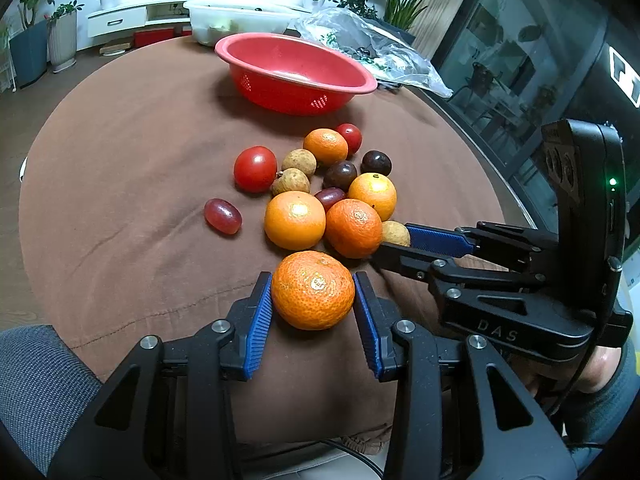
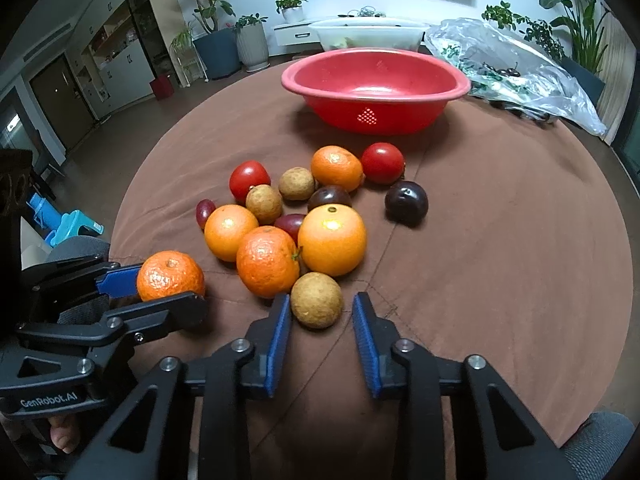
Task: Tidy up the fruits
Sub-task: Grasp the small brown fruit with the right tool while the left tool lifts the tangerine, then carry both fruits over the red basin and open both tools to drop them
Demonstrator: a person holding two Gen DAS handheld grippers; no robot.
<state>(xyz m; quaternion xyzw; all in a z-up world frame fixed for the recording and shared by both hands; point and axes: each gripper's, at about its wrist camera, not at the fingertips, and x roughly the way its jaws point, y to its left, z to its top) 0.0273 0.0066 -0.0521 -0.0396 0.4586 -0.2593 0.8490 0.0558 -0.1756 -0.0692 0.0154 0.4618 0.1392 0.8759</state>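
Note:
A pile of fruit lies on the brown tablecloth [image 1: 132, 168]: tangerines, red tomatoes, tan longans, dark plums, red grapes. My left gripper [image 1: 313, 294] is shut on a tangerine [image 1: 313, 290], both blue pads touching its sides; it also shows in the right wrist view [image 2: 170, 276]. My right gripper [image 2: 322, 312] is open, its fingers on either side of a tan longan [image 2: 317, 300] with a gap on the right side. In the left wrist view this longan [image 1: 396, 233] sits by the right gripper's blue pad [image 1: 436, 240]. An empty red bowl [image 1: 296, 72] [image 2: 374, 88] stands behind the pile.
A clear plastic bag [image 2: 516, 64] with produce lies at the back right of the table. A white tub [image 1: 236, 20] stands behind the bowl. A lone red grape [image 1: 223, 216] lies left of the pile, a dark plum [image 2: 406, 203] to its right.

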